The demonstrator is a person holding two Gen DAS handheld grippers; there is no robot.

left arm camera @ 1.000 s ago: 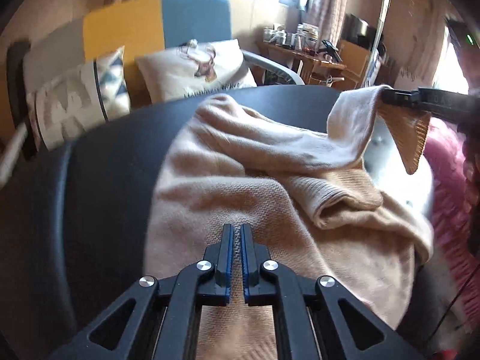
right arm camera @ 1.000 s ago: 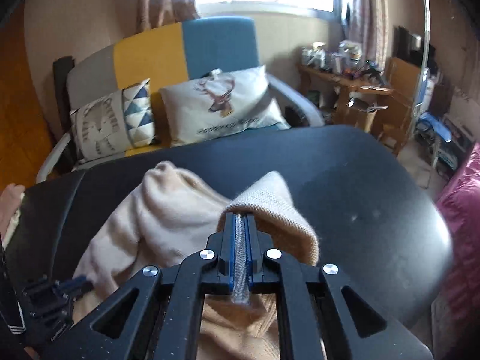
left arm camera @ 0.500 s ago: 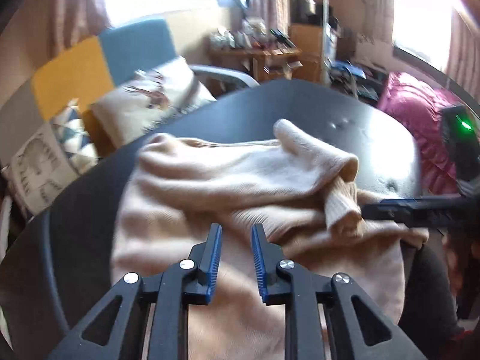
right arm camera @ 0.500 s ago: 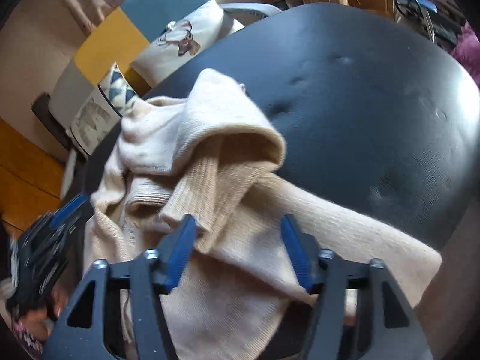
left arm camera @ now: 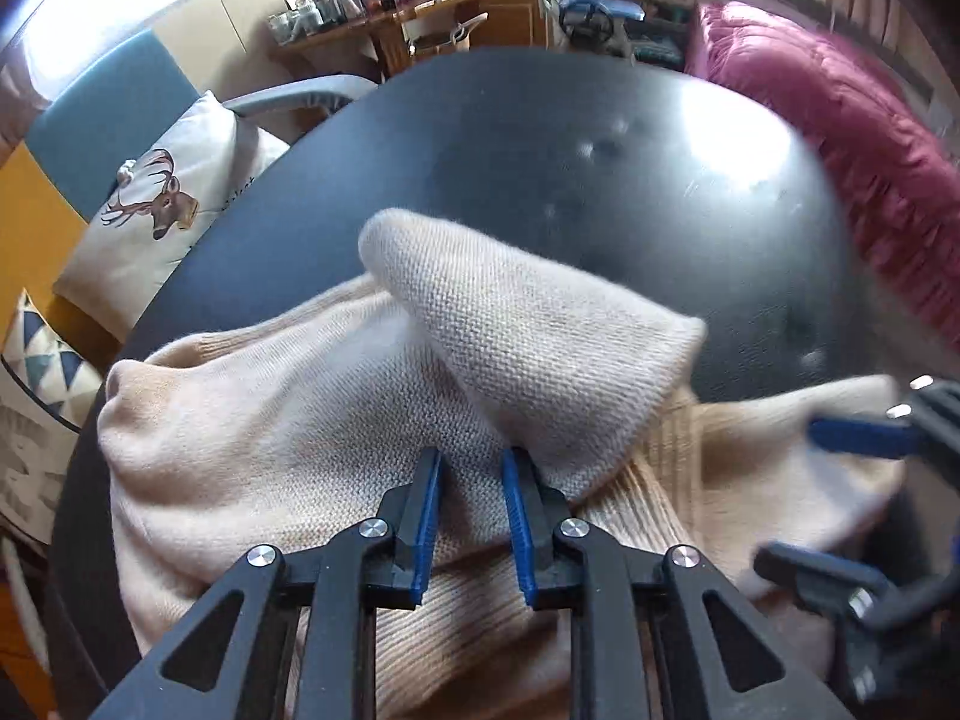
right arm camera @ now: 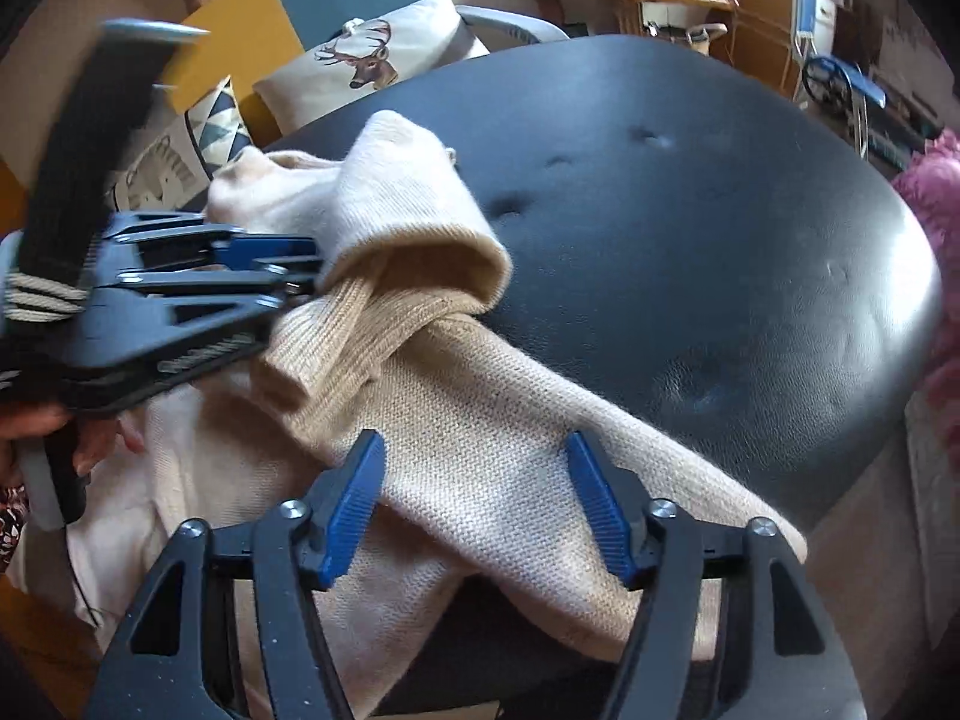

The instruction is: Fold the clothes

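Note:
A beige knitted sweater (left arm camera: pixel 252 438) lies crumpled on the round black table (left arm camera: pixel 600 180). One sleeve (left arm camera: pixel 540 348) is folded back over the body, its ribbed cuff (right arm camera: pixel 318 348) pointing down. My left gripper (left arm camera: pixel 473 462) is open, its blue pads resting against the base of that sleeve fold. It shows from the side in the right wrist view, as the left gripper (right arm camera: pixel 288 267) touching the fold. My right gripper (right arm camera: pixel 473 444) stands wide open just above the sweater's near edge (right arm camera: pixel 510 480), holding nothing. It appears blurred at the right, as the right gripper (left arm camera: pixel 840 498).
Behind the table stands a sofa with a deer-print cushion (left arm camera: pixel 162 204) and a triangle-print cushion (left arm camera: pixel 42 354). A cluttered wooden desk (left arm camera: pixel 384 12) is at the back and a magenta blanket (left arm camera: pixel 840 120) at the right. A hand (right arm camera: pixel 90 438) holds the left gripper.
One second ago both grippers were shut, the right one lifting the sleeve cuff. Both have opened, the sleeve now lies on the sweater, and the left gripper has moved up to the fold.

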